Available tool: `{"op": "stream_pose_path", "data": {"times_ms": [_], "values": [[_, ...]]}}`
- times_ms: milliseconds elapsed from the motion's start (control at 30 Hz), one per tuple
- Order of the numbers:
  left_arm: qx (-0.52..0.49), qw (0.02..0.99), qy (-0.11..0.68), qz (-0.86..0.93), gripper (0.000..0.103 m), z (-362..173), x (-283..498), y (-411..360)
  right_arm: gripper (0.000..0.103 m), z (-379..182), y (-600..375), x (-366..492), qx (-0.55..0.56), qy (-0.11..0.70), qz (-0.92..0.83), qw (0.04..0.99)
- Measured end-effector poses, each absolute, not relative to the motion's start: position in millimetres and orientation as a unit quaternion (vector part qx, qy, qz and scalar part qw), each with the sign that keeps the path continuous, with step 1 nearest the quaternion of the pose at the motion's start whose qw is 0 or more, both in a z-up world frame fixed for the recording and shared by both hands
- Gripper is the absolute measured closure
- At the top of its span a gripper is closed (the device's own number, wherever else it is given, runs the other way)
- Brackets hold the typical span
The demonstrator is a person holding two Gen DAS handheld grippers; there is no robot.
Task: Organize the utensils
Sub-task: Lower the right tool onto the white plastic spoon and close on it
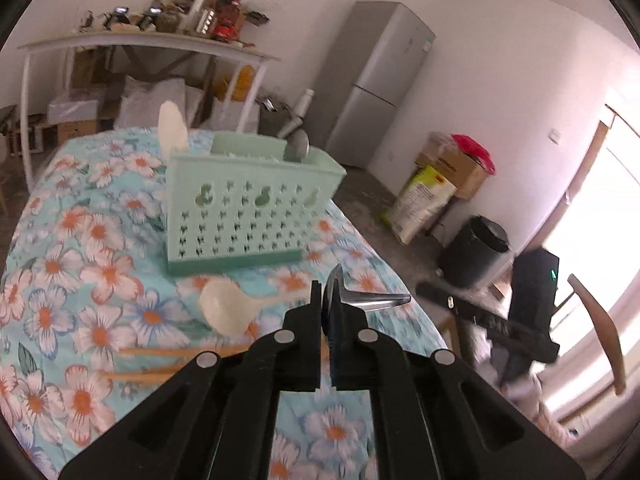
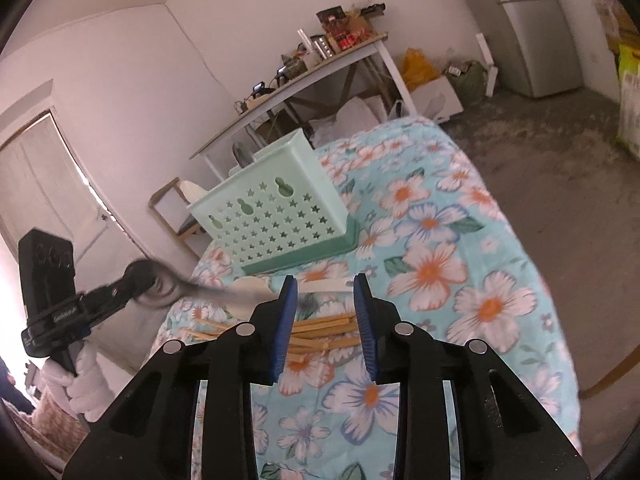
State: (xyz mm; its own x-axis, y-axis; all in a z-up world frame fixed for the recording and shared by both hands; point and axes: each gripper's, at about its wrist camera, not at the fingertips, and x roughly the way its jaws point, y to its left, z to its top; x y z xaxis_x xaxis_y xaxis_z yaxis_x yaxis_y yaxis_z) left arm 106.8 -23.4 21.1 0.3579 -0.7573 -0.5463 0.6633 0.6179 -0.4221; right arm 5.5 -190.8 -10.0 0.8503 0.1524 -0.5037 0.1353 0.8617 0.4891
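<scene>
Surface: a table under a floral cloth (image 1: 80, 240); no counter here, so places are given by the table's edges.
White ladle: a white plastic ladle (image 1: 224, 308) lies flat mid-table, just in front of the caddy. Judged light and stiff; best taken on the handle, not the rounded bowl.
Chopsticks: a loose bundle of wooden chopsticks (image 2: 320, 332) lies nearer the table's near edge. Judged light, thin and prone to roll or splay; best pinched across the middle, several at once.
Caddy: a mint-green perforated utensil caddy (image 1: 240, 208) stands upright toward the far edge. A white utensil (image 1: 172, 128) and a grey one (image 1: 297, 146) already stand in it; which compartments cannot be told.
Left gripper: the left gripper (image 1: 326, 300) is closed on a metal spoon (image 1: 372, 300), clear of the cloth. The spoon sits crosswise, handle jutting toward the right edge.
Spoon handling: judged stiff, fairly light, smooth and slippery. A grip this far from the middle may let it swivel; it should hang handle-down before it goes into the caddy.
Right gripper: the right gripper (image 2: 326, 312) holds nothing, its jaws part-way apart above the chopsticks, not touching them.
</scene>
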Motion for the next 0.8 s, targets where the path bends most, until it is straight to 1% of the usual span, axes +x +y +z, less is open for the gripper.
{"op": "stream_pose_path", "data": {"times_ms": [167, 400, 467, 667, 800], "values": [[-0.074, 0.803, 0.394, -0.441, 0.101, 7.6, 99.0, 0.1, 0.073, -3.2, -182.1, 13.9, 0.247, 0.283, 0.016, 0.927], [-0.117, 0.786, 0.449, -0.408, 0.101, -31.2, 107.8, 27.8, 0.071, 4.9, -142.5, 44.0, 0.212, 0.308, 0.074, 0.925], [-0.126, 0.782, 0.466, -0.394, 0.101, -42.7, 112.4, 33.8, 0.070, 6.3, -130.5, 56.3, 0.200, 0.320, 0.096, 0.921], [-0.137, 0.779, 0.487, -0.371, 0.101, -62.5, 117.8, 43.0, 0.064, 9.0, -95.3, 106.1, 0.162, 0.361, 0.157, 0.905], [-0.142, 0.779, 0.489, -0.367, 0.101, -68.9, 118.3, 44.0, 0.063, -4.7, -68.3, 144.5, 0.128, 0.412, 0.173, 0.886]]}}
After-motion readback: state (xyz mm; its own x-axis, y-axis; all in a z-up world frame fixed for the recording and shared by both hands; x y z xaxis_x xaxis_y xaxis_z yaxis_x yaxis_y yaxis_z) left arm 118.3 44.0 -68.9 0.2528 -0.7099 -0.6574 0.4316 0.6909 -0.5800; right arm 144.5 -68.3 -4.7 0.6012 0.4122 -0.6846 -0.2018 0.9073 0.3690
